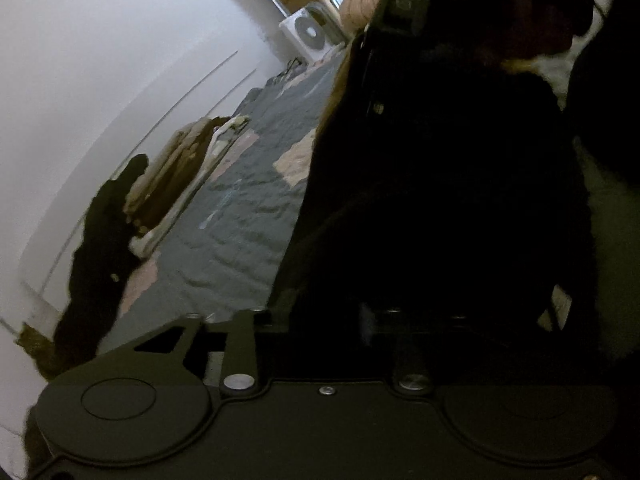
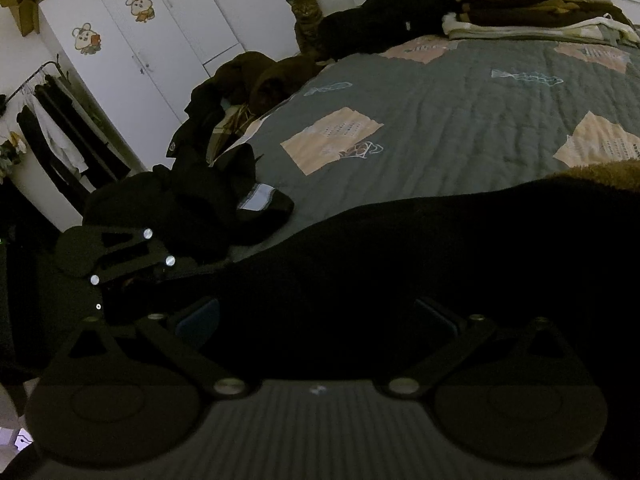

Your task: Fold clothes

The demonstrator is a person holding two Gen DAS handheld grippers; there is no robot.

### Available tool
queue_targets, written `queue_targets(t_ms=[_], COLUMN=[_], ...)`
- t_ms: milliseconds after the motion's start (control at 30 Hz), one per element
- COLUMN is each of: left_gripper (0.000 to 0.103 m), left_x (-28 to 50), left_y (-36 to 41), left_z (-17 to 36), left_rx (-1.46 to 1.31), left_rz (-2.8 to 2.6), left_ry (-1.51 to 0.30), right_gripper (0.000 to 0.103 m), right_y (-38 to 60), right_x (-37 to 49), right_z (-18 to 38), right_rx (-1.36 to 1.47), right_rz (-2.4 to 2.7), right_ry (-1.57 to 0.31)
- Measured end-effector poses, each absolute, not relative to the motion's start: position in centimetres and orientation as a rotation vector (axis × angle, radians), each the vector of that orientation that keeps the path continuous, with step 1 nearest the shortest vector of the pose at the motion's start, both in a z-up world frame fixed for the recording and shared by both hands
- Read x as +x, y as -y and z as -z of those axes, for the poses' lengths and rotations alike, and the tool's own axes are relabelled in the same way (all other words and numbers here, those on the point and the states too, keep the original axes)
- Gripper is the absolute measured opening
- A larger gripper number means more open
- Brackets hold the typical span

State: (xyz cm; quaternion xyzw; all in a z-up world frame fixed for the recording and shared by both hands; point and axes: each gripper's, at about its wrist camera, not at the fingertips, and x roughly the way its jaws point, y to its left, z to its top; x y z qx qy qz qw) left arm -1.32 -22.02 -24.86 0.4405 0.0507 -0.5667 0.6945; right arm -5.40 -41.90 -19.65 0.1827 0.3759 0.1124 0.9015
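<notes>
right wrist view, left to right: your left gripper [image 2: 132, 276] sits at the black garment's [image 2: 420, 248] near-left edge on the bed [image 2: 440, 112]; its grip is too dark to tell. your right gripper [image 2: 316, 312] has spread jaws with black cloth between, clamping unclear. you seem to be starting a fold; next, secure both corners and lift evenly. no readable writing shows.

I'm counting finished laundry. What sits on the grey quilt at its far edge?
A folded stack of tan, brown and white clothes, with a black heap beside it. Anything beneath them is hidden.
</notes>
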Motion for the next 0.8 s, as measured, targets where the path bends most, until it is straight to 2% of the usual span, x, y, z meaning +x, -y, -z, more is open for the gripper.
queue_targets(t_ms=[167, 433, 567, 600, 667, 700, 800], left_gripper=[0.042, 0.055, 0.055, 0.053, 0.034, 0.022, 0.012], left_x=[-1.6, -1.5, -1.4, -1.3, -1.1, -0.9, -0.5], left_y=[21.6, 22.6, 23.8, 23.9, 24.2, 24.3, 24.1], left_z=[24.3, 24.2, 24.9, 25.0, 25.0, 25.0, 24.7], left_rx=[0.942, 0.873, 0.874, 0.87, 0.853, 0.842, 0.803], left_rz=[1.305, 1.279, 1.231, 1.222, 1.216, 1.214, 1.192], left_ry=[-0.141, -0.109, -0.088, -0.091, -0.118, -0.148, -0.198], right_gripper=[0.103, 0.103, 0.103, 0.103, 0.103, 0.103, 0.103], right_y=[42.1, 42.2, 42.3, 42.4, 42.5, 42.5, 42.5], right_x=[-5.5, -5.8, -6.0, -6.1, -6.1, -6.1, -6.1], right_z=[19.6, 19.7, 19.6, 19.6, 19.6, 19.6, 19.6], right_rx=[0.385, 0.397, 0.402, 0.403, 0.404, 0.406, 0.414], right_rz=[-0.231, -0.224, -0.221, -0.219, -0.215, -0.212, -0.209], right_ry=[-0.779, -0.781, -0.779, -0.779, -0.779, -0.779, -0.779])
